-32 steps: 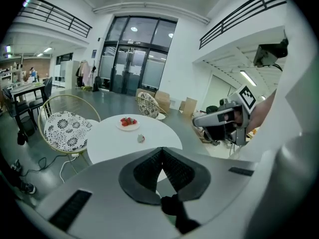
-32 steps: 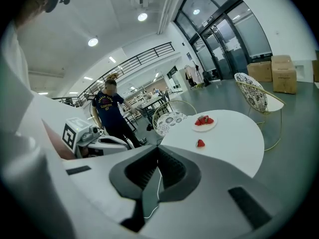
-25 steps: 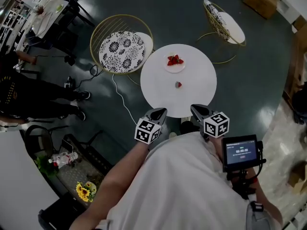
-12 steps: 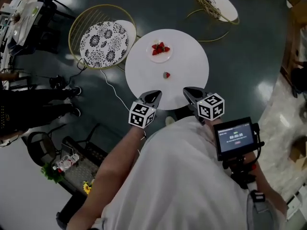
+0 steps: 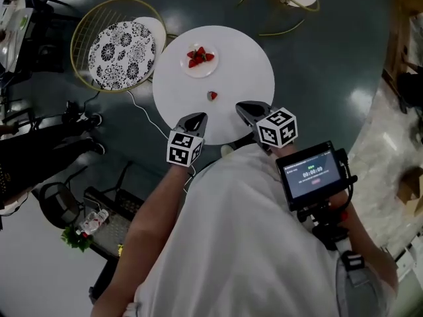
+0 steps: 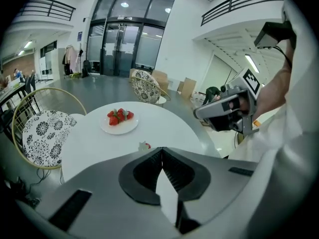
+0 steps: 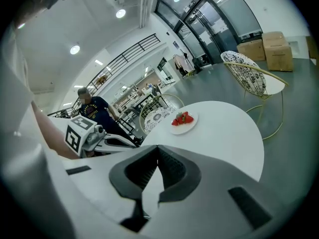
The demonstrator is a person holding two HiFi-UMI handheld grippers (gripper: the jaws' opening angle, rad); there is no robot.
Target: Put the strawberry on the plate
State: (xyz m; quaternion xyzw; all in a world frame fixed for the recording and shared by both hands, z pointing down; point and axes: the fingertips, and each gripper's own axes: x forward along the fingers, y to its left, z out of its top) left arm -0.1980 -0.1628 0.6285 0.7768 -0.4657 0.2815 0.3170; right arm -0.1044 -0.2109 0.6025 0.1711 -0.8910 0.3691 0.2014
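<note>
The loose strawberry [image 5: 212, 96] is lying on the counter [image 5: 244, 65] near the plate [image 5: 201, 70]. The left hand-held gripper [image 5: 197, 116] and right hand-held gripper [image 5: 246, 105] are hanging nearby, both pinched shut, holding nothing. The berry is looking light and squishy, so softly pinching its fat middle seems best.

Wears a white shirt [image 5: 244, 243] with short sleeves. Ahead of the shirt on its left, carries the left gripper [image 5: 196, 119]: a pale grey tapering shell, with a left marker cube [image 5: 184, 148] of black-and-white squares at its rear. Ahead of the shirt on its right, shows the right gripper [image 5: 243, 105], with the same grey shell and a right marker cube [image 5: 276, 127]. Lined inside with black ribbed pads [image 6: 175, 169]. Right of the shirt, bears a small black monitor [image 5: 312, 174] with a lit bluish screen on a black bracket. Behind that, a dark strap [image 5: 350, 261].
</note>
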